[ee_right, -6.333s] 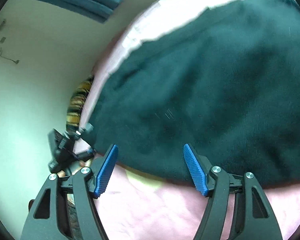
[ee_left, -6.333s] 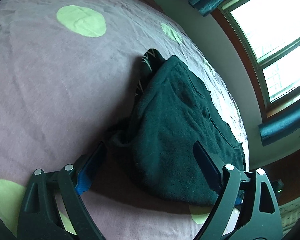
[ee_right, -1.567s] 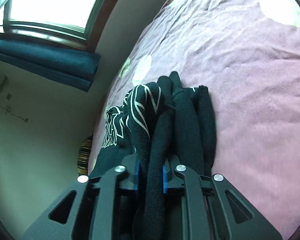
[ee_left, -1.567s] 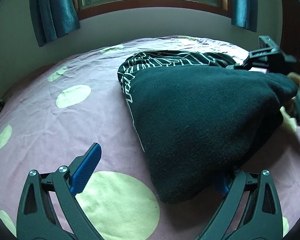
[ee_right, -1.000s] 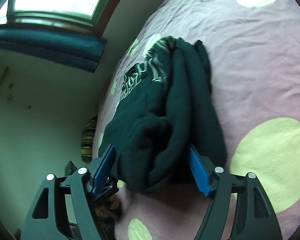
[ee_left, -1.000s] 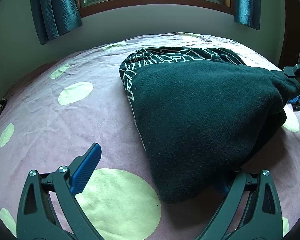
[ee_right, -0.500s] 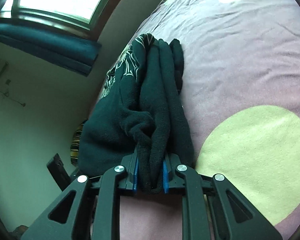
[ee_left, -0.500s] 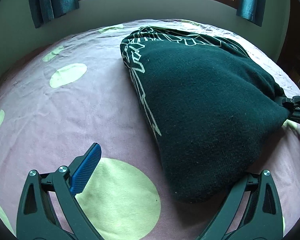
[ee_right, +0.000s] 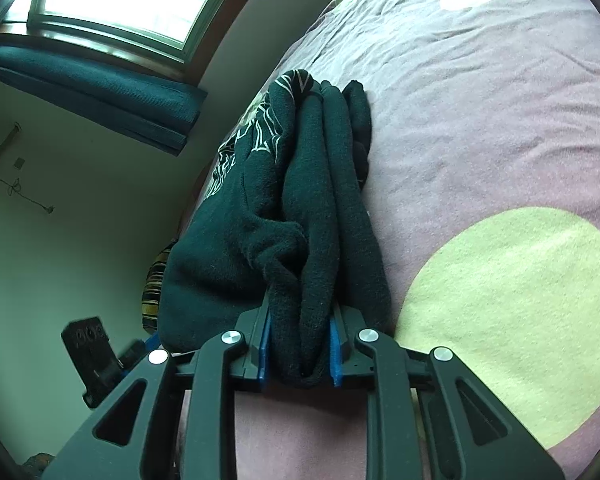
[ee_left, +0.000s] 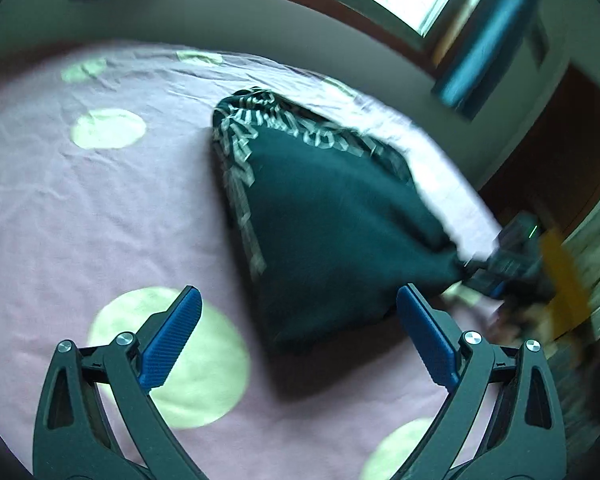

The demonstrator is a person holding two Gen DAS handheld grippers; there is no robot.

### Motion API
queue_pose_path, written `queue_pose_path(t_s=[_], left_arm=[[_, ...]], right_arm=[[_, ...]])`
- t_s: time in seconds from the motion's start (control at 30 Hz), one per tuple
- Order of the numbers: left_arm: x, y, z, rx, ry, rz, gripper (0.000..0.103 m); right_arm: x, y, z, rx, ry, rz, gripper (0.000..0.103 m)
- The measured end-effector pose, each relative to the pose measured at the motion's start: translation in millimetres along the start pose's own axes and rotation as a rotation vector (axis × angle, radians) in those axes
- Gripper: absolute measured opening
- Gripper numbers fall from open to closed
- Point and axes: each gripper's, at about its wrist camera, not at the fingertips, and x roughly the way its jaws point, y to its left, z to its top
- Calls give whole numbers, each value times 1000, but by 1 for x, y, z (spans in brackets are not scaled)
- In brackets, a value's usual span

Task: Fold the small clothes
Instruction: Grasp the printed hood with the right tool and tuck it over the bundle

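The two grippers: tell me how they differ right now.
The left gripper stands wide open with nothing between its pads; the right gripper is clamped on a bunched corner of the dark garment. The left sits just short of the garment, the right touches it. Both have blue pads.

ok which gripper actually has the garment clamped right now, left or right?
The right gripper: its blue pads pinch a bunched end of the dark green garment. The left gripper stands wide open, nothing between its fingers, beside the garment's near corner.
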Motion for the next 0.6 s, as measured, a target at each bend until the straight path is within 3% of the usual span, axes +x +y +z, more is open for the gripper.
queue_pose_path(t_s=[0.1, 0.23, 0.33, 0.4, 0.47, 0.6], left_arm=[[22, -1, 16, -31, 34, -44, 98], [72, -2, 12, 19, 142, 124, 98], [82, 10, 2, -32, 153, 103, 99], [80, 3, 3, 2, 141, 123, 99], [82, -2, 3, 21, 138, 136, 99], [87, -3, 2, 4, 137, 123, 100]], right_arm=[[1, 3, -2, -13, -1, -12, 22], [-1, 6, -4, -27, 0, -20, 24], [-7, 10, -1, -16, 38, -17, 32], [-18, 19, 10, -24, 34, -39, 47], [-32, 34, 31, -67, -43, -79, 61], [-18, 46, 85, -86, -90, -94, 61]])
